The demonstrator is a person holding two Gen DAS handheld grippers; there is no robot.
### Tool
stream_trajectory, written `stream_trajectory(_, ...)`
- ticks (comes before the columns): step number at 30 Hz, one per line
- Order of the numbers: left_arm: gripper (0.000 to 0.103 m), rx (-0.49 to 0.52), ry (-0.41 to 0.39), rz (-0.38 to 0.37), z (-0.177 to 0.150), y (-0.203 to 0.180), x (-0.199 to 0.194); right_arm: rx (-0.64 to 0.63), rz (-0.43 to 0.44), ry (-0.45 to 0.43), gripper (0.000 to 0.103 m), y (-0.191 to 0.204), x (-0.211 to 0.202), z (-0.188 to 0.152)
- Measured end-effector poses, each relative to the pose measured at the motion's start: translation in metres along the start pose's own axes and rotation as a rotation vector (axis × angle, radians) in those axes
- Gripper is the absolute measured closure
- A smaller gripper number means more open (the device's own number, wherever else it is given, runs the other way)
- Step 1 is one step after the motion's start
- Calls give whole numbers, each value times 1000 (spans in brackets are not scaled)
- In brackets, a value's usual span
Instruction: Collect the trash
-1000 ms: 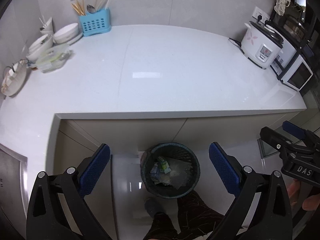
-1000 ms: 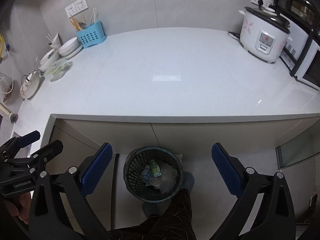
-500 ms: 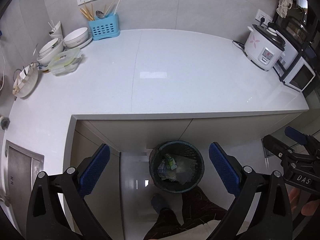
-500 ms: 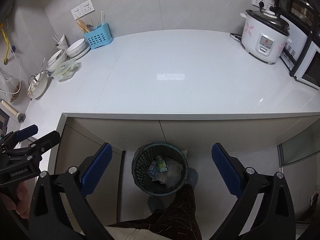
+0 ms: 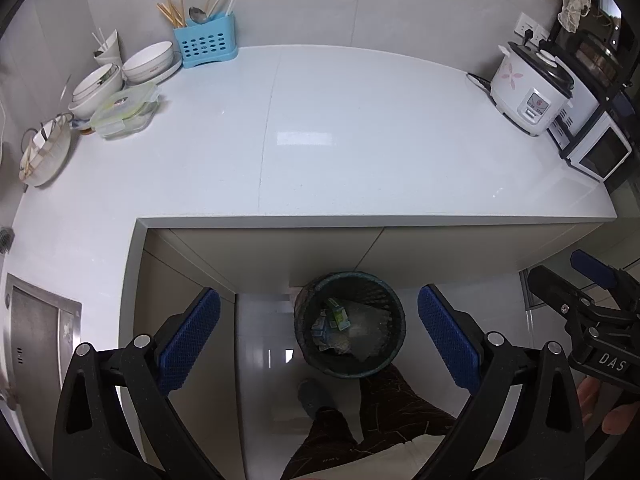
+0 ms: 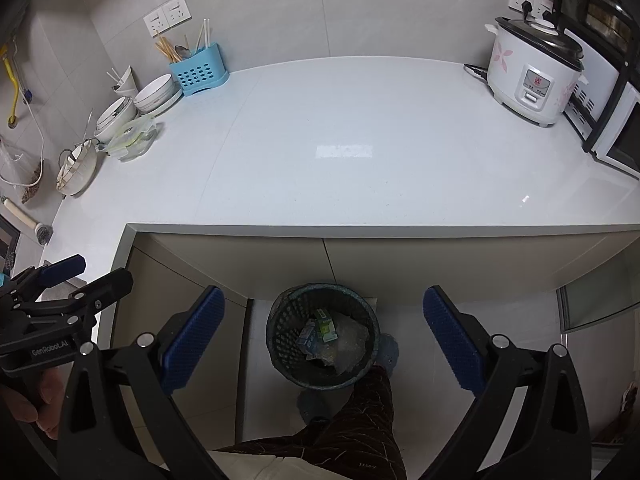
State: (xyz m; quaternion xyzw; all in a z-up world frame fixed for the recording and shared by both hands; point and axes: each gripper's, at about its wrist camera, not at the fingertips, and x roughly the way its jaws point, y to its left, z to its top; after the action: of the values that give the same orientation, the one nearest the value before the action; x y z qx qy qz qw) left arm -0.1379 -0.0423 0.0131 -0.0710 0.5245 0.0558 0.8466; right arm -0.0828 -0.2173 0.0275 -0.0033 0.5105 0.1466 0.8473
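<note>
Fingers first: my left fingers (image 5: 319,334) stand wide apart with nothing between the blue pads, and my right fingers (image 6: 324,338) are spread just as wide and just as empty. Both pairs hang high above the floor, pointing down and forward.

Straight between the tips of each pair, far below on the pale floor, sits the dark mesh trash bin (image 5: 304,320). Inside it lie a green-and-white carton (image 5: 340,317), a bluish carton beside it, and crumpled clear plastic (image 5: 366,326) toward the right wall. Nearer to me than the bin are my dark patterned trouser legs (image 5: 400,412) and a grey slipper (image 5: 314,396); in the right view one leg touches the bin's near rim.

Beyond the bin, past my fingertips, runs the white bench (image 5: 360,140), its front edge above the cabinet doors. Its middle is bare. Far to the left of my fingers stand a blue utensil holder (image 5: 205,46) with chopsticks and a spoon, stacked white bowls (image 5: 148,62), and a clear lidded container (image 5: 124,109). Far to the right stands a white rice cooker (image 5: 528,88) with a pink flower, just beside a microwave (image 5: 598,152) on a black rack.

At the right edge of the left view my other gripper shows, a hand (image 5: 600,404) gripping its handle.
</note>
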Motion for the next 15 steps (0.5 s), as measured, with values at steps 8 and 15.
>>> stream_trajectory(8, 6, 5, 4, -14, -1, -2, 2, 5, 0, -2, 8, -1, 0, 0)
stream_trajectory(15, 6, 3, 9, -24, -1, 1, 3, 3, -1, -9, 8, 0, -2, 0)
